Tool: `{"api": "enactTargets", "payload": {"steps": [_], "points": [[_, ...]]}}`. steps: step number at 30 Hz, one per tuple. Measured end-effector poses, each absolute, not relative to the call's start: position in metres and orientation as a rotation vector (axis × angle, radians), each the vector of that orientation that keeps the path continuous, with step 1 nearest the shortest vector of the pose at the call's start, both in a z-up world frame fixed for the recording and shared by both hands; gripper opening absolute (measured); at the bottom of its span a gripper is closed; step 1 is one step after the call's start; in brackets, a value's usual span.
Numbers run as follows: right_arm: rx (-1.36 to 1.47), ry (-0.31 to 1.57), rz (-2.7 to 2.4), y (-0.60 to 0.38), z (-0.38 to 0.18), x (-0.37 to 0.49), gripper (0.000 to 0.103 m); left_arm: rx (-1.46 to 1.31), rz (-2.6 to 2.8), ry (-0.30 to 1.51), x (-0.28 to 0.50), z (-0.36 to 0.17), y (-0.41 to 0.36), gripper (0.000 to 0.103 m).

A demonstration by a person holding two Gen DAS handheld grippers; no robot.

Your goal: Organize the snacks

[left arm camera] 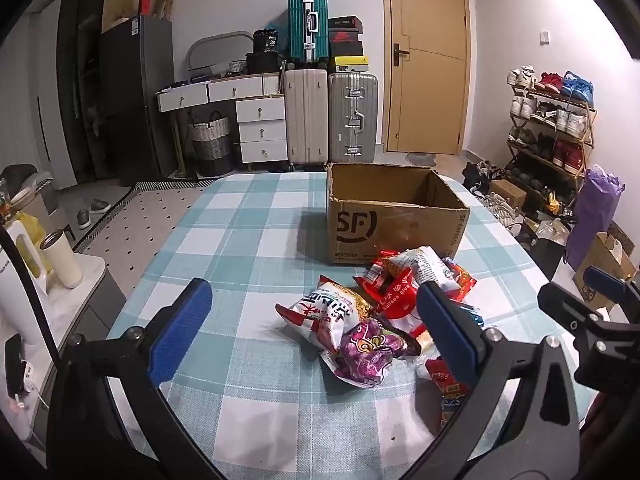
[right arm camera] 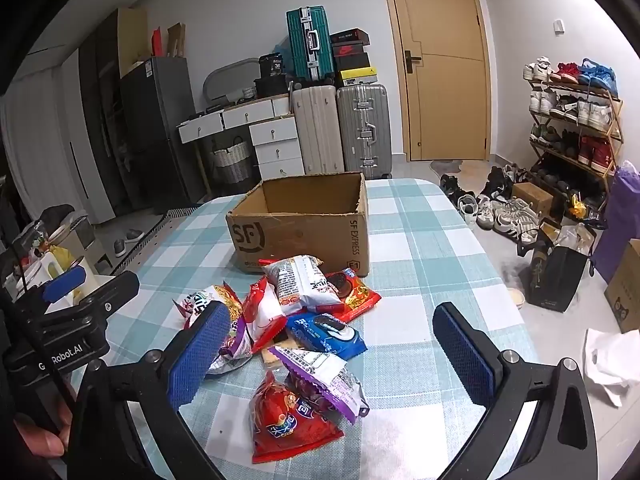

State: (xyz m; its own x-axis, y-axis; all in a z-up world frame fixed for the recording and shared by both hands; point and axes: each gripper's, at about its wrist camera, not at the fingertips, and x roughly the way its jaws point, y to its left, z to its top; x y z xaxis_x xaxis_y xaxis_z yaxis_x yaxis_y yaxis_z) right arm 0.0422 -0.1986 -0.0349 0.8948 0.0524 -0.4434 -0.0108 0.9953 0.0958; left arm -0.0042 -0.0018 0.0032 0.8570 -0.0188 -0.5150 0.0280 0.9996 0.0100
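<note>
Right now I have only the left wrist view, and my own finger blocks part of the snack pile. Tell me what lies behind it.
Observer: A blue cookie packet lies there, in the pile in front of the brown cardboard box.
Operator: Name the item nearest the right gripper.
Observer: A red triangular snack bag, at the pile's near end, closest to the right gripper.
Operator: Report its jaws.
Observer: Wide open, holding nothing.
</note>
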Motion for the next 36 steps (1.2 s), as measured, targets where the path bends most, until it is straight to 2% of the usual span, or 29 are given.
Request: {"api": "enactTargets", "payload": {"steps": [36], "points": [[0.103,0.456,0.032,-0.2003,-0.0363,0.0404,0.103,0.021,-0.036,0.549,-0.0074,0.0010,-0.0080,0.102]]}}
